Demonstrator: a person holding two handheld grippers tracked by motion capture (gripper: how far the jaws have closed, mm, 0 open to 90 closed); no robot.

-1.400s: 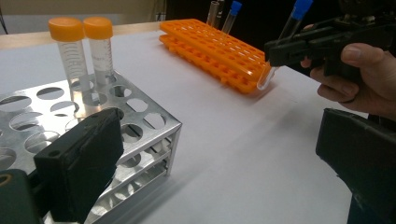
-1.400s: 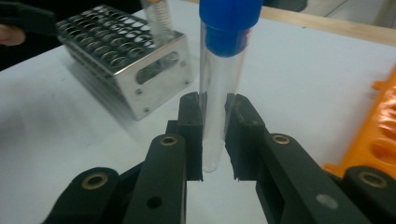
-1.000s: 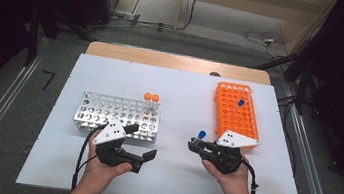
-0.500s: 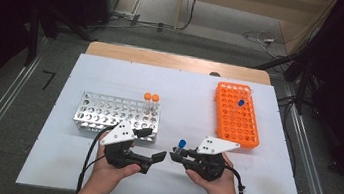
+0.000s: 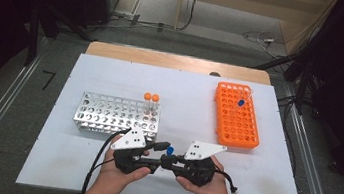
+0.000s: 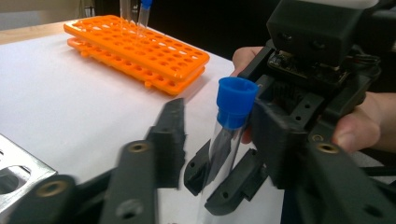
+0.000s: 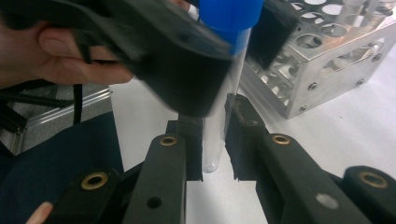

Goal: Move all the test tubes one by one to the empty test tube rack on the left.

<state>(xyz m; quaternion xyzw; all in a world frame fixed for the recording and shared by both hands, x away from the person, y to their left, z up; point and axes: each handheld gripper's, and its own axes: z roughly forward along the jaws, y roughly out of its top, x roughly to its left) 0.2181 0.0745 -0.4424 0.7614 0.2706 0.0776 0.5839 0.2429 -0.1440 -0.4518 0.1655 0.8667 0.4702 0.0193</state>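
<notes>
High view: near the counter's point(image 5: 185, 94) front edge, at its middle, the two tools meet tip to tip. A blue-capped tube point(image 5: 170, 150) stands between them. The right tool point(image 5: 171, 163) is clenched on it, and the left tool point(image 5: 157, 155) has just been closing around it. Toward the left edge sits a metal rack point(image 5: 107, 113) with two orange-capped tubes point(image 5: 151, 99) at its far right corner. Toward the right edge sits an orange rack point(image 5: 237, 121) holding a second blue tube point(image 5: 241, 103). That makes two racks and four capped tubes: two orange and two blue.

Left tool view: the tube point(image 6: 224, 135) stands upright between the left tool's point(image 6: 217, 112) jaws, up near its cap. One jaw is blurred and a gap shows on that side, so the tube is not yet pinched. Lower down, the right tool point(image 6: 224, 182) grips the glass. The orange rack point(image 6: 140, 51) lies beyond.

Right tool view: the right tool point(image 7: 215, 135) clamps the tube point(image 7: 224, 93) near its rounded bottom. The left tool point(image 7: 233, 28) flanks the cap, with the metal rack point(image 7: 327, 70) behind.

This looks like a hand-over about midway. The tube is out of a rack and has been offered across. The left tool has yet to grip it, the right to let go, and the tube to be seated, probably in the metal rack.
</notes>
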